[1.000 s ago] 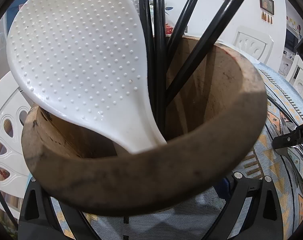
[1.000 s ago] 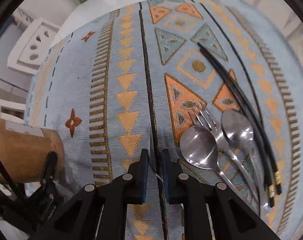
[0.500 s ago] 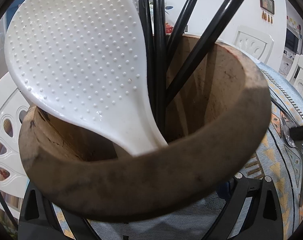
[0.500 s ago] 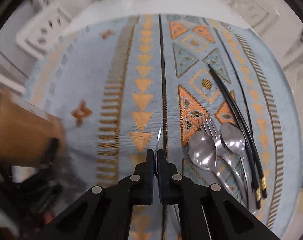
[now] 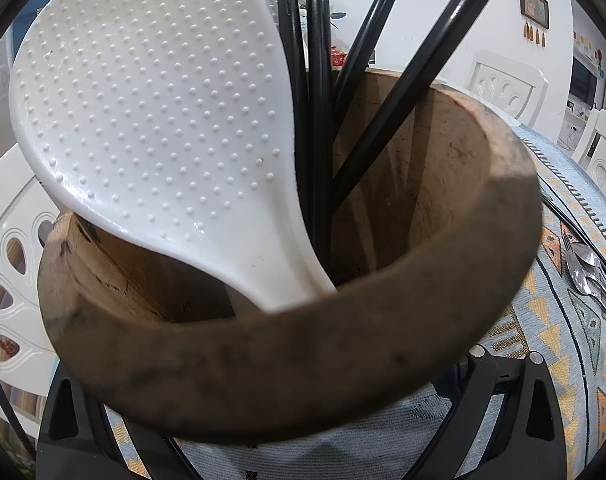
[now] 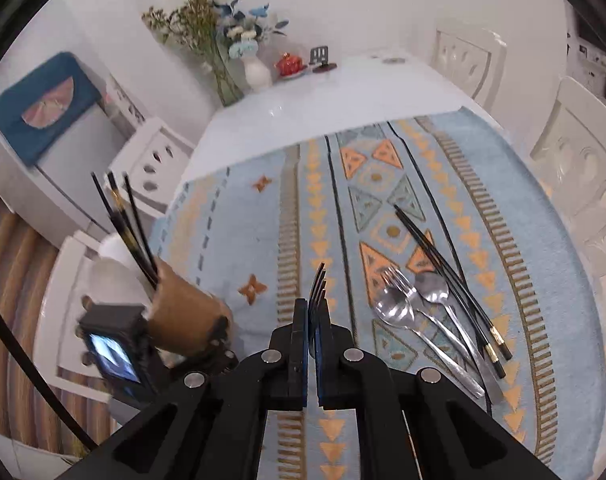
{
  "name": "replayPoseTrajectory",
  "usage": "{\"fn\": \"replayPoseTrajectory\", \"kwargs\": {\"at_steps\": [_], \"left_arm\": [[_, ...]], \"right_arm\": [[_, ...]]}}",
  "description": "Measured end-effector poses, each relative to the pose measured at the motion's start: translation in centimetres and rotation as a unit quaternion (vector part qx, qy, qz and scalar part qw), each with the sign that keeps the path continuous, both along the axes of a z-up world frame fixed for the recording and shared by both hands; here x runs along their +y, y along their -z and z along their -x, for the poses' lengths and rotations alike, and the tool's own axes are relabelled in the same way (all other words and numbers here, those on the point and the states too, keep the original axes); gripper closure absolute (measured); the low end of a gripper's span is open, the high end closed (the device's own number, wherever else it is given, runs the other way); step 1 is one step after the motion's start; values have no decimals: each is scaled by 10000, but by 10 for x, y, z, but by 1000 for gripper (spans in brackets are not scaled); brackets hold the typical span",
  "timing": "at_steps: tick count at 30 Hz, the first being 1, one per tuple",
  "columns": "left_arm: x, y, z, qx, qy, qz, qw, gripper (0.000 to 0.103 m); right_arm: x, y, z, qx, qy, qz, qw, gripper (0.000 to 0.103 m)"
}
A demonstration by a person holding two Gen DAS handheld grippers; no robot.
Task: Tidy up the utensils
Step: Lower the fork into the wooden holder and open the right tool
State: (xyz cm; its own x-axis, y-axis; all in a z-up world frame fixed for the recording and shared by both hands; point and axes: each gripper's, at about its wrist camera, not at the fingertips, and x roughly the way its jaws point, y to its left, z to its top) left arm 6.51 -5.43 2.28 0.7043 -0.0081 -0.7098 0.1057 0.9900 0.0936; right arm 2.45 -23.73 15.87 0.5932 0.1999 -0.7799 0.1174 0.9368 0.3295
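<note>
A: Which step is this?

B: A carry, I'd say. The right gripper (image 6: 311, 322) has its jaws pinched tight on a thin steel fork (image 6: 318, 286), tines up and edge-on to the camera, held clear above the pale blue patterned tablecloth (image 6: 231, 240).

A: And the left?

B: The left gripper (image 5: 299, 432) is clamped around the base of the round brown wooden utensil holder (image 5: 287, 368), fingers either side of it. The holder already carries a white dimpled plastic rice paddle (image 5: 155, 128) and several black chopsticks (image 5: 319, 92).

A: What's left on the cloth?

B: Two shiny steel spoons (image 6: 399, 308), another silver fork (image 6: 399, 280) and a pair of black chopsticks with gold bands (image 6: 451, 280), lying close together, well apart from the holder.

A: Next move?

B: Probably swinging the held fork across over the holder's mouth, handle end down, and aiming for the free space beside the paddle before letting go. How the handle hangs below the jaws I cannot tell.
</note>
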Motion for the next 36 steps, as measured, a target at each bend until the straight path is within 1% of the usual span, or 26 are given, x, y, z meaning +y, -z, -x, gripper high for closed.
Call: {"fn": "replayPoseTrajectory", "kwargs": {"at_steps": [2, 5, 10, 14, 16, 18, 21, 26, 28, 30, 36], "left_arm": [[0, 0, 0, 0, -1, -2, 10000, 4], [0, 0, 0, -1, -3, -2, 10000, 4], [0, 0, 0, -1, -4, -1, 10000, 4], [0, 0, 0, -1, -6, 3, 10000, 4], [3, 0, -2, -1, -3, 10, 10000, 4], [3, 0, -2, -3, -1, 16, 10000, 4], [3, 0, -2, -3, -2, 18, 10000, 4], [4, 1, 2, -14, 1, 32, 10000, 4], [5, 2, 1, -25, 1, 33, 10000, 4], [6, 3, 3, -34, 1, 36, 10000, 4], [9, 2, 5, -44, 2, 45, 10000, 4]], "right_arm": [[-2, -11, -4, -23, 13, -137, 9999, 101], [0, -32, -11, -175, -45, -383, 9991, 101], [22, -88, -20, -809, -353, -659, 9939, 101], [48, -131, -24, -1336, -668, -817, 9854, 101], [64, -146, -28, -1526, -849, -862, 9809, 101], [77, -153, -31, -1622, -991, -883, 9778, 101], [97, -150, -40, -1601, -1174, -843, 9765, 101], [127, -120, -57, -1324, -1414, -766, 9781, 101], [136, -109, -59, -1236, -1469, -617, 9795, 101], [144, -99, -58, -1167, -1524, -442, 9804, 101], [150, -87, -60, -1082, -1598, -336, 9806, 101]]}}
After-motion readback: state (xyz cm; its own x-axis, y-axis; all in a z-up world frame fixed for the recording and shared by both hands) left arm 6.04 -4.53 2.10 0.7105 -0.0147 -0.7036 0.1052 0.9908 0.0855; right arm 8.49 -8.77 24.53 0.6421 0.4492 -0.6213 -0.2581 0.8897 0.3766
